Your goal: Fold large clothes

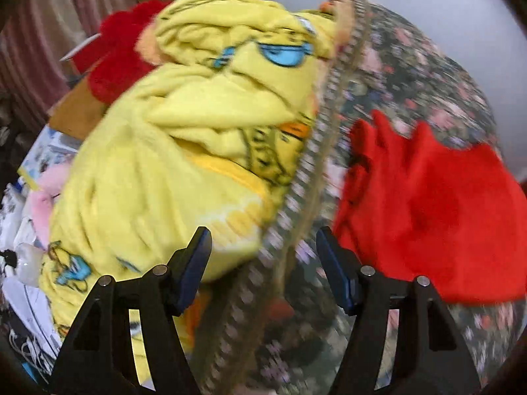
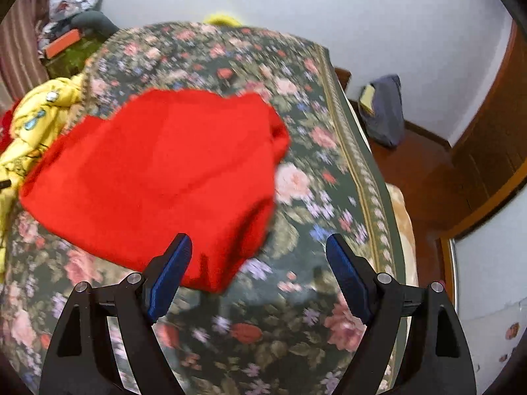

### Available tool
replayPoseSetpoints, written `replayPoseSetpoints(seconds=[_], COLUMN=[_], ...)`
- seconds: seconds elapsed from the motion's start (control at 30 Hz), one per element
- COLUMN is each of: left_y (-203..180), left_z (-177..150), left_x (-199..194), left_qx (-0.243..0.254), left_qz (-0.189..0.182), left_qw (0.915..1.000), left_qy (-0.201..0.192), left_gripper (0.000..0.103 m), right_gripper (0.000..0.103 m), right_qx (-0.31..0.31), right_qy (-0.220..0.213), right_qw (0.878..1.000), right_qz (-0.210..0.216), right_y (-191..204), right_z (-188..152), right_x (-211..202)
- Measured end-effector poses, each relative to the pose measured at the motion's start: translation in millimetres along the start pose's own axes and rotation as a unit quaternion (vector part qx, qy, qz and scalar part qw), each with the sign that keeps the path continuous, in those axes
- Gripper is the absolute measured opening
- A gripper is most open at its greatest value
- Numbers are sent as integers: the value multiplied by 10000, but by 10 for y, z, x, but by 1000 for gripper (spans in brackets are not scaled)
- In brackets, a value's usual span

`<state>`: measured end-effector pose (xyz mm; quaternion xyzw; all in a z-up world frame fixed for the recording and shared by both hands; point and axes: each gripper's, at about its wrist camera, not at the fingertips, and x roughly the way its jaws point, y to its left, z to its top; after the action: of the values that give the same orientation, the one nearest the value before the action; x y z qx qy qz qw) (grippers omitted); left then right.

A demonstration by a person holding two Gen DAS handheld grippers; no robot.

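Taking the bed (image 2: pixel 329 105) as our landmark, we see its floral cover spread flat, which we judge serves as the folding surface. On the middle of the bed lies the red garment (image 2: pixel 154 177), folded into a compact block, so we judge that piece done. Off the bed's edge the yellow garment (image 1: pixel 184 151) sits crumpled in a heap, likely the next one. The left gripper (image 1: pixel 263 263) hangs over that edge, jaws wide and empty; the right gripper (image 2: pixel 258 275) hangs over the bed's near side, likewise wide and empty. The yellow garment's cartoon print shows no readable writing.
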<state>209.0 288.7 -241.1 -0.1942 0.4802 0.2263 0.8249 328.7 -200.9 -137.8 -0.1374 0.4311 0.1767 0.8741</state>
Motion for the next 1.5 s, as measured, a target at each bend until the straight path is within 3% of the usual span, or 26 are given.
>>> replayPoseSetpoints(seconds=[0.17, 0.37, 0.53, 0.73, 0.83, 0.93, 1.0, 1.1, 1.17, 1.27, 1.33, 1.43, 1.5], left_y=[-391, -710, -777, -762, -761, -795, -849, -865, -854, -768, -762, -822, -812], left_z=[-152, -283, -262, -64, 50, 145, 223, 321, 385, 435, 503, 674, 740], left_x=[-145, 27, 362, 640, 807, 967, 1113, 1235, 1292, 1325, 1209, 758, 467], left_qx=[467, 124, -513, -1207, -1451, -1574, -1662, -1973, -2147, -2342, -2219, -1657, -1510], left_qz=[-1024, -2467, -2963, -3403, -3453, -3289, -3003, -2964, -2760, -2637, -2577, -2323, -2353], left_qw=[9934, 9649, 9465, 9271, 9222, 9269, 9355, 9316, 9342, 9326, 9382, 9584, 9598], left_qy=[238, 891, 1175, 1003, 960, 889, 838, 737, 713, 763, 635, 55, -257], left_gripper=[67, 69, 69, 69, 68, 67, 66, 60, 33, 13, 9, 8, 7], right_gripper=[81, 81, 81, 81, 81, 81, 81, 81, 81, 81, 81, 81, 81], right_qx=[-183, -590, -701, -612, -599, -599, -606, -585, -563, -568, -581, -650, -772], right_qy=[-201, -16, 345, 467, 486, 484, 487, 488, 445, 328, 232, 60, 38], right_qw=[9993, 9975, 9962, 9956, 9954, 9953, 9953, 9952, 9952, 9954, 9956, 9948, 9935], right_qz=[264, 389, 386, 541, 575, 578, 578, 615, 660, 694, 695, 787, 834], right_y=[330, 686, 774, 745, 746, 758, 772, 795, 811, 871, 922, 1050, 1181], right_z=[154, 150, 65, 5, 7, 9, 19, 65, 121, 260, 343, 496, 586], right_x=[-4, 218, 449, 530, 537, 544, 544, 525, 490, 420, 377, 329, 346])
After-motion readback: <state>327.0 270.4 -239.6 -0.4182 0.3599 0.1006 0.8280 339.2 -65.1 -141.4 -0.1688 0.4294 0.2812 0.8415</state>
